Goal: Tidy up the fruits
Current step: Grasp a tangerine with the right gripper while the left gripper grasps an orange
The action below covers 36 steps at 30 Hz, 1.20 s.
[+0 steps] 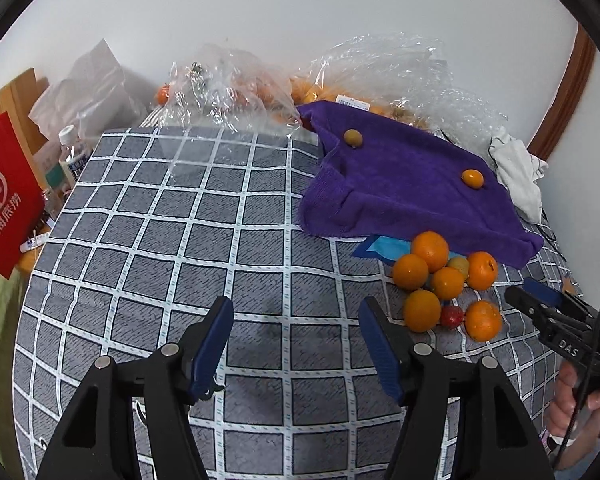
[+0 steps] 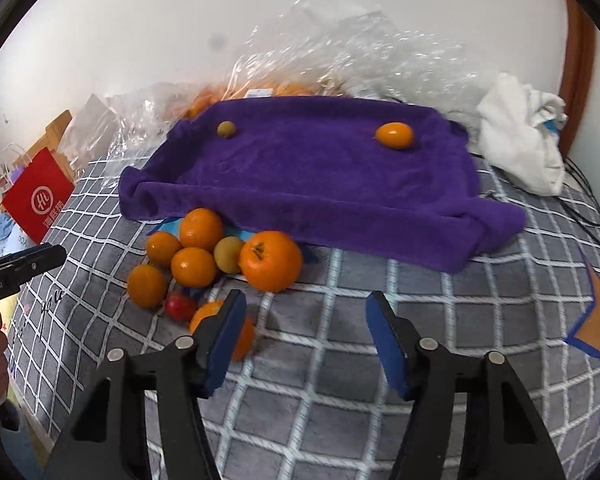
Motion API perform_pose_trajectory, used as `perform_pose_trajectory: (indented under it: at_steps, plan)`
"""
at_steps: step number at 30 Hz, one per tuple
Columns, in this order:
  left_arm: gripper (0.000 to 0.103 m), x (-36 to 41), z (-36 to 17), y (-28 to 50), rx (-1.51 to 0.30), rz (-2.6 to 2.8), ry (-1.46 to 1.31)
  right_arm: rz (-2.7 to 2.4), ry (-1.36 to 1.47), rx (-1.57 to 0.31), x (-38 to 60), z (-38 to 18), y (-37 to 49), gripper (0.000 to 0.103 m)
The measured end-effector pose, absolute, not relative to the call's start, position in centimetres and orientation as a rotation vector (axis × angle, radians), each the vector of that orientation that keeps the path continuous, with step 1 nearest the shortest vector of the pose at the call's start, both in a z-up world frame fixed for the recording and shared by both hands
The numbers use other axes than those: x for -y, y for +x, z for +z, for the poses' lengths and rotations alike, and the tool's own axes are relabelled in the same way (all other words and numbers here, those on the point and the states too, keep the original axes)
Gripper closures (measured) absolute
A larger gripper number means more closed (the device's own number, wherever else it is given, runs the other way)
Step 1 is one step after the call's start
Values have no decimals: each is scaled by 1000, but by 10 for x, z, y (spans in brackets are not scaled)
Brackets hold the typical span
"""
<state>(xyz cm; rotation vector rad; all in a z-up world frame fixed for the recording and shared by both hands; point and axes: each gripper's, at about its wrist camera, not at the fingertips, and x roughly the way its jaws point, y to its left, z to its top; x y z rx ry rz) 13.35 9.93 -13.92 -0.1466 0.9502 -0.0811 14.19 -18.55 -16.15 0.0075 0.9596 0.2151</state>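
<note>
- Table covered in a grey cloth with a white grid pattern (image 1: 180, 240); a rumpled purple terry towel (image 1: 412, 184) is spread over its far right part.
- Two small fruits sit on the towel, well apart: a dull olive-green round one (image 2: 226, 129) toward the left, a glossy orange oval one (image 2: 395, 135) toward the right.
- Cluster of loose round orange fruits (image 1: 446, 280) lies on the grid cloth just in front of the towel's near edge, touching one another. Among them a pale yellow-green fruit (image 2: 229, 255) and a small red fruit (image 2: 180, 307).
- The biggest orange fruit with a dark stem scar (image 2: 271, 261) sits at the right of the cluster, close to the towel edge.
- Left claw (image 1: 296, 344): blue-padded fingers spread wide, nothing between them, hovering over bare grid cloth left of the cluster.
- Right claw (image 2: 306, 340): spread wide, holding nothing. Its left finger (image 2: 226, 344) partly hides the nearest orange fruit (image 2: 242, 340); contact cannot be judged.
- Crumpled clear plastic bags (image 1: 236, 84) holding more orange fruit are heaped behind the towel by the wall.
- White crumpled cloth (image 2: 520, 136) lies right of the towel; a red paper bag with a white logo (image 1: 4, 196) stands off the table's left edge.
</note>
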Motion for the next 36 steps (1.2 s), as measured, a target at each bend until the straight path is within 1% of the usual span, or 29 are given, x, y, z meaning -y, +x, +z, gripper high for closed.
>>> perform_pose_trajectory:
  at_steps: [5, 13, 14, 16, 20, 27, 32, 36]
  plan:
    - [39, -108, -152, 140, -978, -81, -165, 232, 10, -992, 174, -174, 157, 48]
    - [39, -108, -159, 149, -1011, -88, -178, 267, -30, -1032, 160, -188, 175, 49]
    - [39, -108, -158, 148, -1012, -89, -176, 273, -30, -1034, 160, -190, 177, 52]
    - [39, -107, -159, 147, -1009, -92, -171, 280, -29, -1032, 160, -192, 179, 61]
    - [39, -103, -161, 149, -1013, -82, -182, 271, -33, -1006, 163, -187, 175, 62]
    - [39, -83, -155, 142, -1002, -117, -203, 223, -31, -936, 202, -159, 147, 62]
    - [39, -66, -159, 139, -1000, -120, -175, 167, -42, -942, 230, -163, 130, 62]
    - [39, -56, -165, 140, -1012, -95, -152, 144, 2, -952, 247, -172, 122, 62]
